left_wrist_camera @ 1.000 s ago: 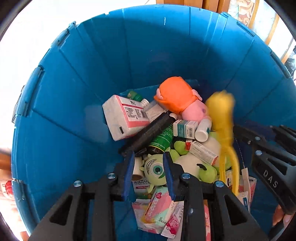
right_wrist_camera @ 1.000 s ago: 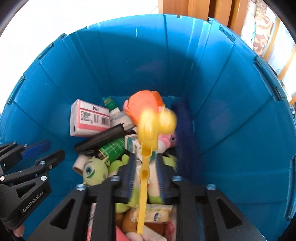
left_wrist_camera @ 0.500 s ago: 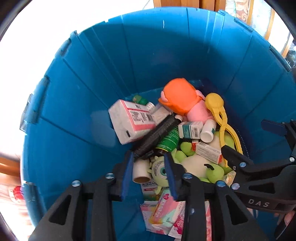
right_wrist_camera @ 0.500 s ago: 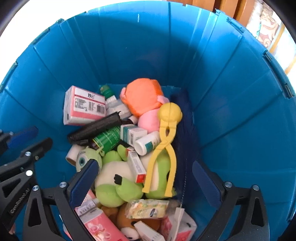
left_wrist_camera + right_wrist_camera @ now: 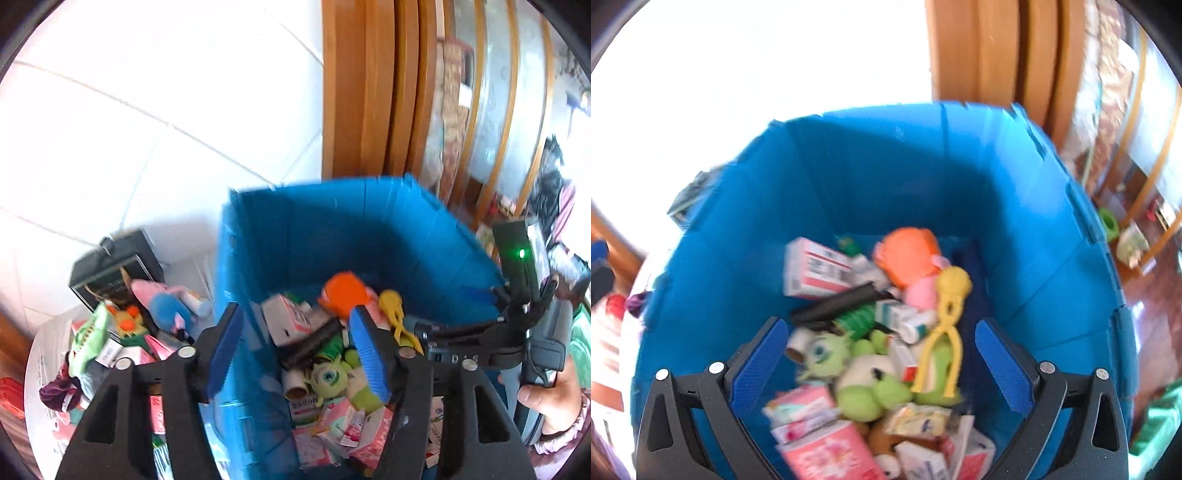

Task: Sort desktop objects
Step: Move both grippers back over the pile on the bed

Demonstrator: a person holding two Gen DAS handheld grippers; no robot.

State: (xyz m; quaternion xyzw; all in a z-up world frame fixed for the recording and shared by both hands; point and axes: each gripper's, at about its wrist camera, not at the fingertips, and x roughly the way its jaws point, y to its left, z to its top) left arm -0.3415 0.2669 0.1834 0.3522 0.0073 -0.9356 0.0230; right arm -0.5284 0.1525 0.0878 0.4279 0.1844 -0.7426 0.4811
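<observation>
Looking past our own fingers first, we see the left gripper (image 5: 295, 354) with its jaws opening and nothing pressed between the blue pads (image 5: 369, 354); its left finger hangs outside the blue bin's (image 5: 332, 229) near left wall and its right finger over the pile inside. Our right gripper (image 5: 882, 363) stands spread as wide as it goes, empty, both blue pads (image 5: 761, 365) apart above the bin's contents. Directly beyond it the yellow tongs (image 5: 947, 328) lie loose on the heap, round head toward the far wall and two legs toward us, resting across a green stuffed frog (image 5: 871, 391) near the bin's right side. Just left of the tongs sit small medicine boxes (image 5: 897, 317); an orange and pink plush toy (image 5: 908, 258) lies at the far end, a pink and white box (image 5: 816, 273) toward the far left corner, a black folded umbrella (image 5: 842, 306) slanting below it, and a one-eyed green plush (image 5: 825, 354) near the left wall. Pink packets (image 5: 827, 454) fill the near edge. From the left view, a hand (image 5: 550, 402) grips the right tool's handle at the right edge, and outside the bin's left wall more toys and packets (image 5: 122, 343) lie heaped on a white surface by a black box (image 5: 110, 269).
</observation>
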